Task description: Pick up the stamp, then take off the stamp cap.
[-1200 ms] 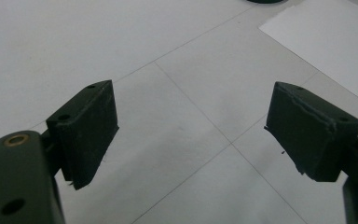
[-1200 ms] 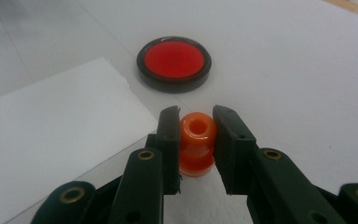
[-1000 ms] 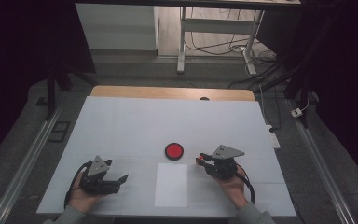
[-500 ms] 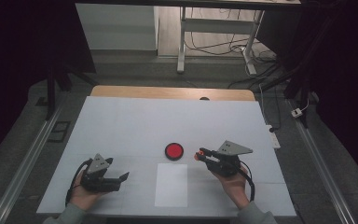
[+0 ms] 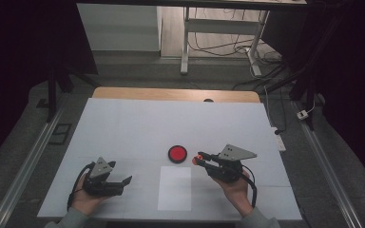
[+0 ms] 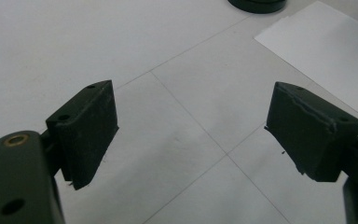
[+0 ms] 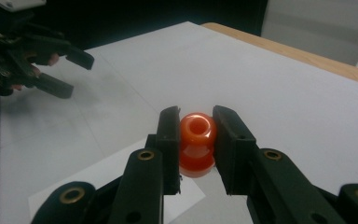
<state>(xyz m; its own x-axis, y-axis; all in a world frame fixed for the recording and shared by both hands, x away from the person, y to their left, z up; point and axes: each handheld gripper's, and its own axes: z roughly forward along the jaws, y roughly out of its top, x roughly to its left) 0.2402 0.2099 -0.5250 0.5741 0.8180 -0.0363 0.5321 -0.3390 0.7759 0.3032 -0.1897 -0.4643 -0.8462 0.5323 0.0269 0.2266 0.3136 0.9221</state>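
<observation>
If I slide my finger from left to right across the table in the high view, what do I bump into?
Left gripper, jaws open → white paper sheet → small orange spool pinched in the right gripper, with the hand holding it behind.

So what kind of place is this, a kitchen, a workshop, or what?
Most likely a lab or recording bench, not a kitchen: a white-covered table under dark surroundings, loose cables on the floor behind, and metal rails alongside the table.
</observation>
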